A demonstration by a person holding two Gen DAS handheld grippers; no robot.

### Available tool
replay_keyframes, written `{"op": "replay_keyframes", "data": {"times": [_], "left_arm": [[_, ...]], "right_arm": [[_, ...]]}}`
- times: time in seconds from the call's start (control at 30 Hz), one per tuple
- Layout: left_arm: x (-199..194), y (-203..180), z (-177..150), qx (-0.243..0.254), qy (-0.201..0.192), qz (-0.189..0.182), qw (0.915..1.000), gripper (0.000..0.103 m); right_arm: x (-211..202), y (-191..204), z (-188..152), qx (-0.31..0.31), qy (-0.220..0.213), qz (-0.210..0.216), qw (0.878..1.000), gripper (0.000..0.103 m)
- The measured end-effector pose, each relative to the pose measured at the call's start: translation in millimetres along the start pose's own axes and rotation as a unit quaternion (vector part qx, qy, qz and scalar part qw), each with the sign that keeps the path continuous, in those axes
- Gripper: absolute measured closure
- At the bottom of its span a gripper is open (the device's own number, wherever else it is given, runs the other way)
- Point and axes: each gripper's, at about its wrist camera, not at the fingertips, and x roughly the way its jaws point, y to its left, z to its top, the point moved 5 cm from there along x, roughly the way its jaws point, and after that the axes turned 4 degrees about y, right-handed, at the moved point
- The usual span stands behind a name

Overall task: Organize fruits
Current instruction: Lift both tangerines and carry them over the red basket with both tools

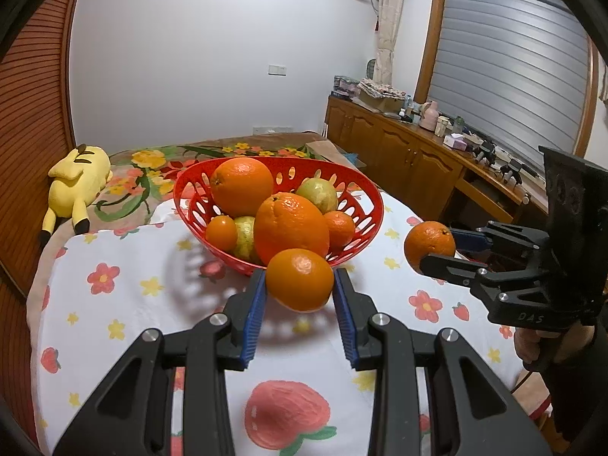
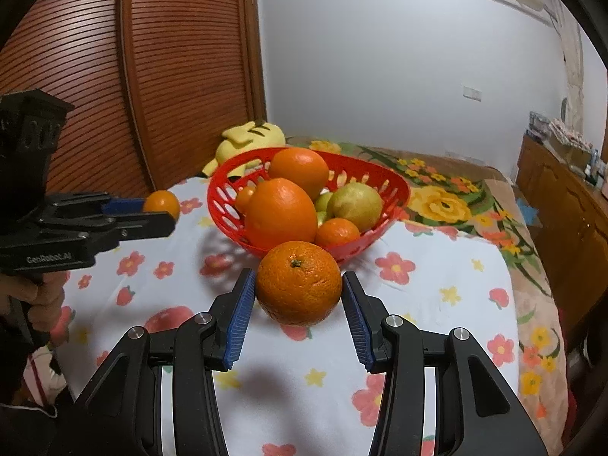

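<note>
The left gripper (image 1: 299, 287) has its jaws clamped on a smooth orange (image 1: 299, 280), blue ribbed pads pressed to either side of the fruit, which hangs clear above the flowered cloth (image 1: 133, 304). The right gripper (image 2: 299, 292) is clamped the same way on a pebbly orange (image 2: 299, 283), stem end facing the camera.

Seen from the left wrist, the right gripper's black body bears the letters "DAS"; the rest of the marking is hidden. Seen from the right wrist, the left gripper's body reads "GenRobot.AI", and a hand (image 2: 34, 296) wraps its grip below.

Just beyond both held oranges sits the red basket (image 1: 364, 193), a perforated plastic bowl resting on the cloth toward the far end of the bed (image 2: 524, 266). It holds two large oranges, several small ones and greenish-yellow fruits piled together. A yellow plush toy (image 1: 76, 186) lies on the bed at the far left corner, against the slatted wooden door (image 2: 95, 57). A wooden cabinet (image 1: 399, 152) crowded with small items runs along the right wall; their labels are too small to read.
</note>
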Motion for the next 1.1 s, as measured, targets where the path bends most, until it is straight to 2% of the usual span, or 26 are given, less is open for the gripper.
{"op": "replay_keyframes", "data": {"times": [0.4, 1.1], "left_arm": [[9.3, 15.0, 15.2, 0.002, -0.002, 0.008, 1.0, 0.07], [58.0, 54.9, 43.0, -0.014, 0.02, 0.021, 0.9995, 0.07]], "right_arm": [[12.7, -5.1, 22.2, -0.008, -0.005, 0.001, 1.0, 0.056], [97.6, -26.2, 80.5, -0.055, 0.025, 0.004, 0.998, 0.056]]}}
